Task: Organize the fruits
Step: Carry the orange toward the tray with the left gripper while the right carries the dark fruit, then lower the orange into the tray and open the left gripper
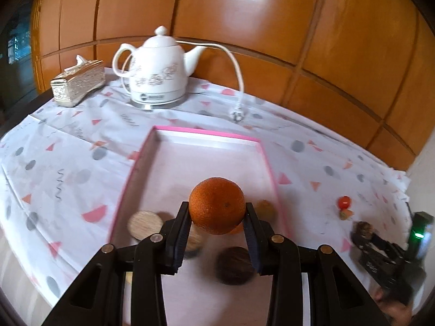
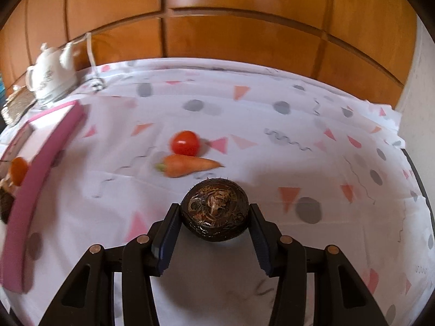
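My left gripper [image 1: 217, 212] is shut on an orange [image 1: 217, 205] and holds it above the pink-rimmed tray [image 1: 212, 133]. In the tray lie a dark brown round fruit [image 1: 235, 265], a small greenish-brown fruit [image 1: 266, 209] and a pale wooden disc [image 1: 145, 224]. My right gripper [image 2: 214, 214] is shut on a dark brown round fruit [image 2: 214, 209] just above the cloth. Beyond it lie a carrot [image 2: 190, 165] and a red tomato [image 2: 185, 143]. The tray [image 2: 40, 163] sits at the left in the right wrist view. The right gripper also shows at the left wrist view's right edge [image 1: 361, 231].
A white kettle [image 1: 157, 70] with its cord [image 1: 236, 81] and a silver tissue box [image 1: 78, 82] stand at the back of the table. A patterned white cloth [image 2: 299, 163] covers the table. Wooden panels [image 1: 272, 13] rise behind. The table's right edge [image 2: 413, 168] is near.
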The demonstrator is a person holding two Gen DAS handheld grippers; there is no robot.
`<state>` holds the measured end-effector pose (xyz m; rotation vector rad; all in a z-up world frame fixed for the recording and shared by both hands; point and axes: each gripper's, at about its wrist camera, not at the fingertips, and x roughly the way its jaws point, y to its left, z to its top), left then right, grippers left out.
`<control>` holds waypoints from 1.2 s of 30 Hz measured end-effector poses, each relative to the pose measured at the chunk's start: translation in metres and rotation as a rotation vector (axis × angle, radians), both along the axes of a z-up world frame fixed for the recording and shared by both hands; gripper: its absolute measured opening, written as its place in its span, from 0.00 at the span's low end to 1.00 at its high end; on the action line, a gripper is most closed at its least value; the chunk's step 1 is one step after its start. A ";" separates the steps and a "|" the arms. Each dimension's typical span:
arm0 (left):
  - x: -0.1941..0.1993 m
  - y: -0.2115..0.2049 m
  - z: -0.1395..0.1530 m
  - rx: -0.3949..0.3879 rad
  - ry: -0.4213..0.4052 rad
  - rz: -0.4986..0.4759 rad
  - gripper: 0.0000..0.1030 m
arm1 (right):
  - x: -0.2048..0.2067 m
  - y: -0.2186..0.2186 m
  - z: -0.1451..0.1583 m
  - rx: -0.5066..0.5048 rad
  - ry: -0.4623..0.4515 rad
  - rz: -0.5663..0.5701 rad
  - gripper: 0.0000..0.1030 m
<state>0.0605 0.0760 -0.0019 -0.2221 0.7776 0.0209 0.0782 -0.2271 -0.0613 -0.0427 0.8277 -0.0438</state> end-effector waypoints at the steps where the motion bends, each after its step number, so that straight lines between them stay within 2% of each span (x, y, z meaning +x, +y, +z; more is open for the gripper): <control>1: 0.002 0.004 -0.002 0.008 0.004 0.008 0.37 | -0.002 0.003 0.002 0.010 -0.004 0.008 0.48; 5: 0.007 0.016 -0.008 0.024 0.022 0.042 0.37 | -0.010 0.026 0.014 0.065 -0.019 0.080 0.48; 11: 0.011 0.022 -0.009 0.042 0.027 0.064 0.37 | -0.027 0.080 0.038 0.109 -0.057 0.263 0.48; 14: 0.011 0.021 -0.009 0.054 0.029 0.063 0.37 | -0.031 0.104 0.047 0.157 -0.052 0.341 0.48; 20: 0.009 0.021 -0.009 0.057 0.031 0.069 0.38 | -0.042 0.147 0.051 0.188 -0.028 0.485 0.49; 25: 0.006 0.024 -0.006 0.063 0.014 0.081 0.39 | -0.049 0.170 0.049 0.189 -0.008 0.552 0.49; 36: -0.010 0.032 -0.003 0.071 0.001 0.107 0.53 | -0.047 0.192 0.046 0.219 0.039 0.604 0.49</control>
